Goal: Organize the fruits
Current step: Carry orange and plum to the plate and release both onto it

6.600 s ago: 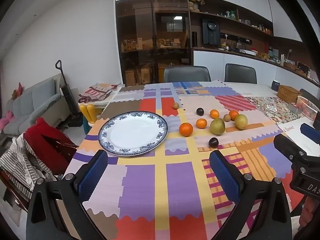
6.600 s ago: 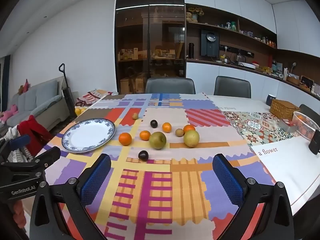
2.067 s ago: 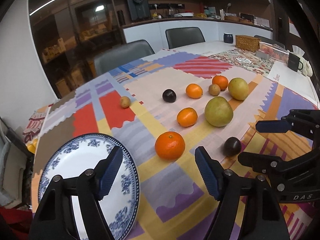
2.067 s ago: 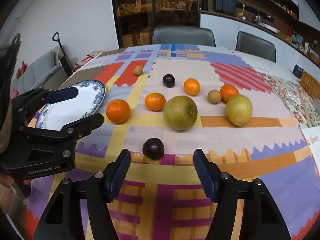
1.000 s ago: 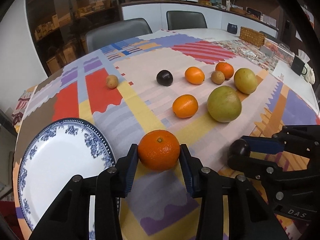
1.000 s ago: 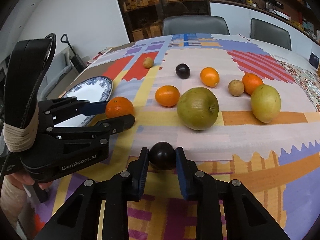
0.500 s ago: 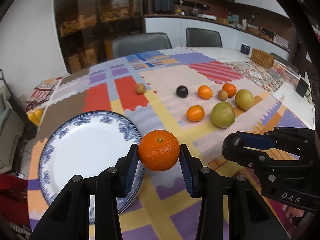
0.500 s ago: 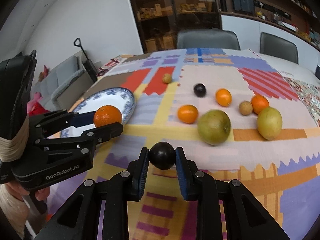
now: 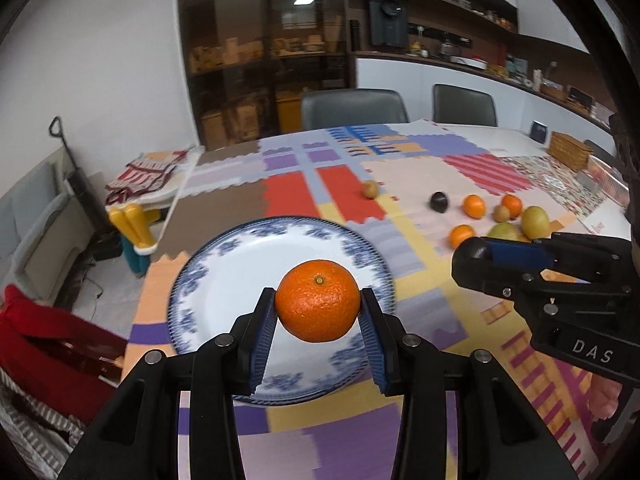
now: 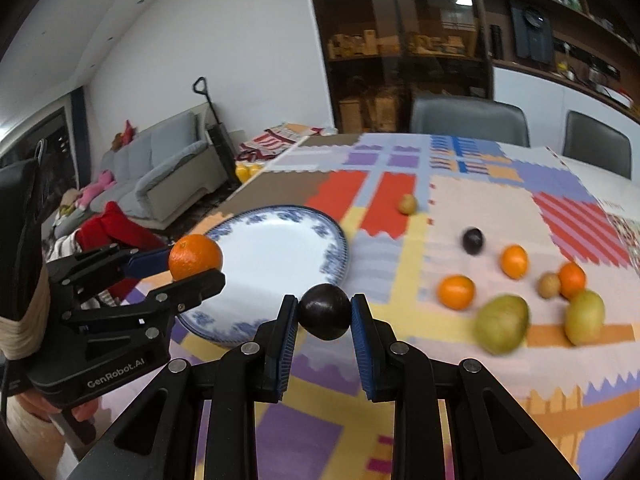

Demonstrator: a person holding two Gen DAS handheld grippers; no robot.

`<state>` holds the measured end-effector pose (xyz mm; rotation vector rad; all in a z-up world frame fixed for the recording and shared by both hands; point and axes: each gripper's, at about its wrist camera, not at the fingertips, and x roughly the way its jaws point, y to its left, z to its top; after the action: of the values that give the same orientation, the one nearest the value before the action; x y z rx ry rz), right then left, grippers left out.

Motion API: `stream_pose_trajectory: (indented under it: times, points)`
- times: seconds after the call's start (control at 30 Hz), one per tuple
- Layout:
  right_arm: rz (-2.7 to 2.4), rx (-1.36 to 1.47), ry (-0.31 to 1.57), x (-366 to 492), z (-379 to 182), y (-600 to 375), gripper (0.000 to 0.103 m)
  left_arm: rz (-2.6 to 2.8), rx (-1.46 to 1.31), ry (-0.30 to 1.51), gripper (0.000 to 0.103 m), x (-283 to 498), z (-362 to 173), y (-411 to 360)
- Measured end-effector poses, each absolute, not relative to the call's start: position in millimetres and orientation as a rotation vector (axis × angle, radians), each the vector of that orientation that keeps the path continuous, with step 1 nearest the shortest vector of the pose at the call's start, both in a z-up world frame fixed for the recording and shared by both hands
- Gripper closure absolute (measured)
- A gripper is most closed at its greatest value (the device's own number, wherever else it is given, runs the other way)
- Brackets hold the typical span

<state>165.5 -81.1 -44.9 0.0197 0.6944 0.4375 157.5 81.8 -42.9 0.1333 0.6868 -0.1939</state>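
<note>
Plate (image 9: 208,276) on the bench (image 9: 224,208) at left, mandarin (image 9: 318,300) above it. Loose fruits (image 10: 500,322) grouped to the right, on the tablecloth (image 10: 472,192). Chairs (image 9: 354,108) behind the bench.

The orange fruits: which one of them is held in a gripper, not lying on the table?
The large orange, clamped between the pads of the left gripper above the blue-rimmed plate. The other three orange fruits lie on the tablecloth farther right.
</note>
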Motion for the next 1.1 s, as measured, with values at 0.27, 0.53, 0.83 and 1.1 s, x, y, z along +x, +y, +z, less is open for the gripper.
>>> stream_pose_trajectory:
  times: [0.27,0.53,0.83,1.1]
  points:
    - [0.506,-0.005,0.733,189,-55,-47,0.075,-0.128,0.113,0.733,0.063,168,-62,109]
    - [0.545,-0.05,0.796,223,-76,-18,0.075,-0.105,0.092,0.796,0.063,195,-82,126]
    - [0.563,-0.082,0.856,251,-93,0,0.075,-0.104,0.098,0.86,0.063,221,-102,133]
    - [0.571,-0.093,0.879,255,-101,2,0.075,-0.106,0.097,0.868,0.062,222,-105,134]
